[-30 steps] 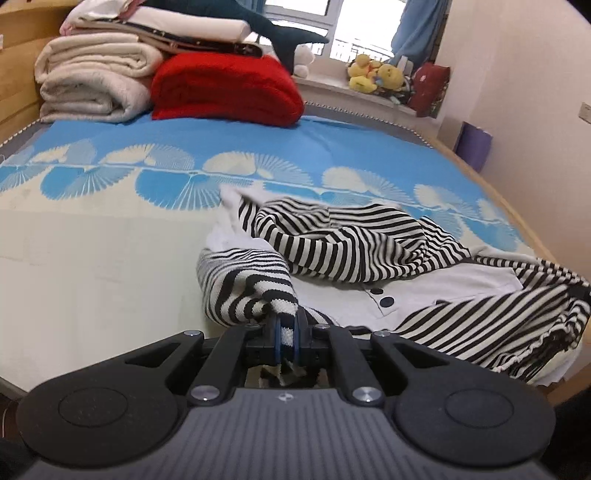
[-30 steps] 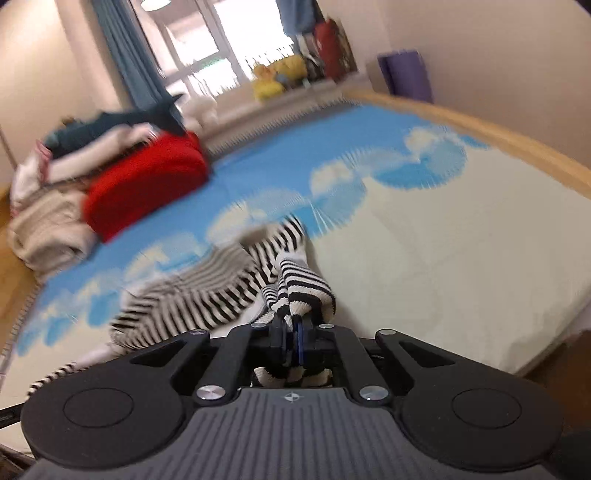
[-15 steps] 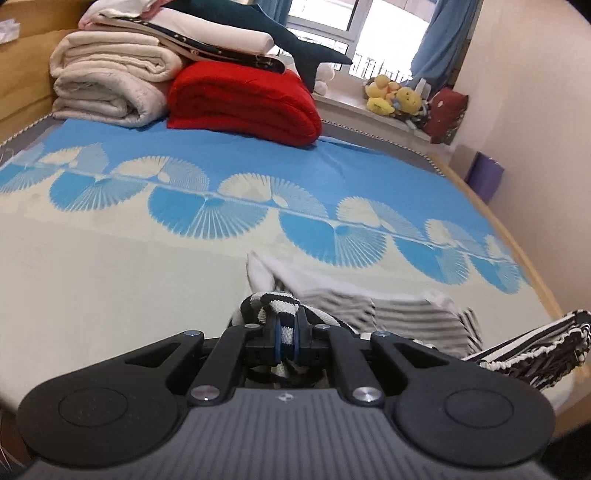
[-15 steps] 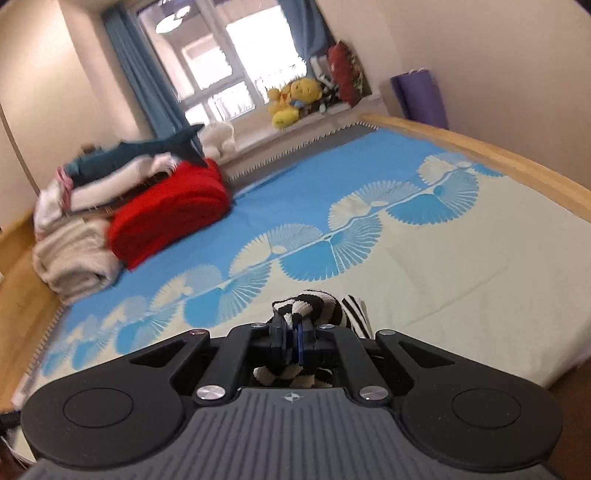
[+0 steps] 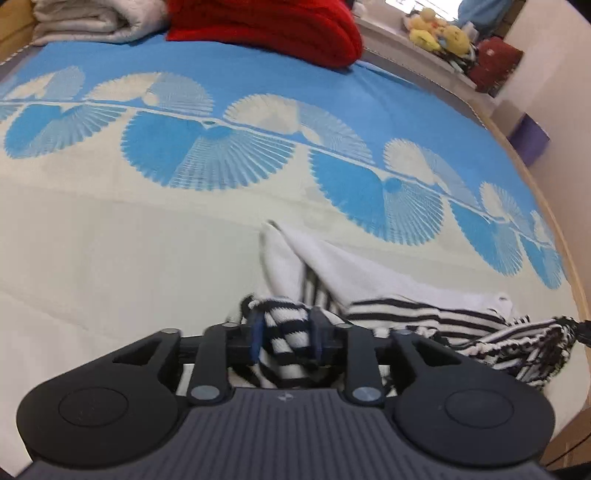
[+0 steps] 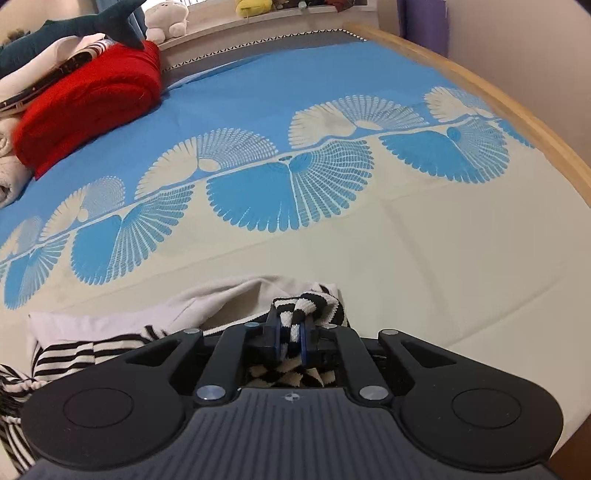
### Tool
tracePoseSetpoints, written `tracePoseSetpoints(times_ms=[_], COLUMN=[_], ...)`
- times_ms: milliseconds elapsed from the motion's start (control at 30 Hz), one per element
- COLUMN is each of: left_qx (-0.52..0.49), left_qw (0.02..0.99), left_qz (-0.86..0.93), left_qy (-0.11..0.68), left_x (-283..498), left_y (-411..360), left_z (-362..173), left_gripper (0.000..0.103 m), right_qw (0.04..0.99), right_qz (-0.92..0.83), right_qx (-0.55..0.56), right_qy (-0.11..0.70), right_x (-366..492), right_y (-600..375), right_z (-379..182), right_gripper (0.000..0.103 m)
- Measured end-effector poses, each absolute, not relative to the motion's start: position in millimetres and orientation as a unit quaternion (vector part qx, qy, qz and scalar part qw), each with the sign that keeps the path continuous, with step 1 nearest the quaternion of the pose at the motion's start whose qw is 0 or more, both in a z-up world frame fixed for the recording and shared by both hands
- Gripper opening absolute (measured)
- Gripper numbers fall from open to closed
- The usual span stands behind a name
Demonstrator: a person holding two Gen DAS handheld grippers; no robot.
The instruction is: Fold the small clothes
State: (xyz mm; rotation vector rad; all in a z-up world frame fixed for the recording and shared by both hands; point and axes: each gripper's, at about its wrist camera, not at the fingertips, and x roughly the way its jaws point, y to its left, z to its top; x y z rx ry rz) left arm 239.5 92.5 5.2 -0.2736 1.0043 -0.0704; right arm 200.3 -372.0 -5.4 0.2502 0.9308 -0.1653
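Folding has barely begun: left hand-held gripper (image 5: 286, 334) and right hand-held gripper (image 6: 291, 338) each pinch bunched striped cloth of the top (image 5: 417, 314), which lies crumpled on the bed (image 5: 110, 240), unfolded.

Bedroom with a wide bed under a windowsill

The bed (image 6: 443, 258) wears a cream and blue cover printed with fan shapes, edged by a curved wooden frame (image 6: 517, 122). At its far end lie a folded red blanket (image 5: 266, 26) and pale rolled quilts (image 5: 92, 22), with a dark shark plush (image 6: 74, 29) on top. Yellow soft toys (image 5: 436, 31) and a red bag (image 5: 496, 62) line the sill. A purple box (image 5: 528, 138) stands by the plain pale wall (image 5: 554, 55).
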Motion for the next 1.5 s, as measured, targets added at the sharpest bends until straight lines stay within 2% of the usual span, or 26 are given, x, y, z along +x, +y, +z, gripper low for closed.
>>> tracePoseSetpoints(times_ms=[33, 100, 267, 433, 467, 567, 667, 733, 833, 1033, 1267, 1300, 1333, 1367, 1400, 1500], left_qx=[-0.139, -0.148, -0.149, -0.073, -0.049, 0.035, 0.078, 0.101, 0.173, 0.174, 0.191, 0.189, 0.186, 0.183, 0.178, 0.065], left_qw=[0.867, 0.872, 0.884, 0.893, 0.895, 0.89, 0.89, 0.861, 0.871, 0.876, 0.879, 0.879, 0.878, 0.875, 0.875, 0.908], left_qz=[-0.024, -0.012, -0.015, -0.07, -0.083, -0.147, -0.178, -0.168, -0.174, -0.173, -0.185, -0.189, -0.195, -0.203, -0.203, -0.158], left_qy=[0.478, 0.466, 0.444, 0.439, 0.437, 0.43, 0.413, 0.469, 0.425, 0.416, 0.396, 0.394, 0.396, 0.401, 0.403, 0.382], left_x=[238, 231, 214, 208, 209, 216, 218, 229, 229, 251, 268, 269, 271, 274, 277, 295], left_y=[99, 113, 135, 118, 110, 82, 69, 60, 40, 22, 12, 12, 12, 13, 15, 47], left_z=[6, 13, 26, 39, 42, 38, 3, -25, -33, -43, -45, -45, -44, -44, -41, -13], left_gripper=[0.035, 0.049, 0.049, 0.049, 0.051, 0.069, 0.07, 0.068, 0.074, 0.075, 0.063, 0.051, 0.039, 0.009, 0.004, 0.004], right_qw=[0.885, 0.888, 0.898, 0.907, 0.908, 0.911, 0.908, 0.899, 0.894, 0.879, 0.88, 0.882, 0.884, 0.886, 0.889, 0.921], right_qz=[-0.075, -0.074, -0.063, -0.089, -0.09, -0.076, -0.04, -0.02, 0.013, 0.051, 0.081, 0.084, 0.084, 0.077, 0.067, 0.035], right_qx=[0.123, 0.129, 0.154, 0.16, 0.166, 0.151, 0.097, 0.058, 0.039, 0.04, 0.01, 0.015, 0.018, 0.017, 0.018, 0.075], right_qy=[0.442, 0.435, 0.408, 0.38, 0.375, 0.376, 0.405, 0.433, 0.446, 0.473, 0.467, 0.463, 0.46, 0.458, 0.453, 0.381], right_x=[199, 192, 170, 153, 150, 146, 148, 150, 152, 172, 208, 215, 220, 227, 233, 244], right_y=[-373, -378, -394, -407, -411, -409, -394, -384, -375, -370, -354, -352, -352, -351, -351, -361], right_z=[-4, 0, 10, 20, 21, 20, 8, -9, -24, -44, -53, -53, -54, -54, -54, -33], right_gripper=[0.01, 0.01, 0.014, 0.04, 0.04, 0.04, 0.04, 0.044, 0.044, 0.045, 0.045, 0.045, 0.036, 0.027, 0.016, 0.012])
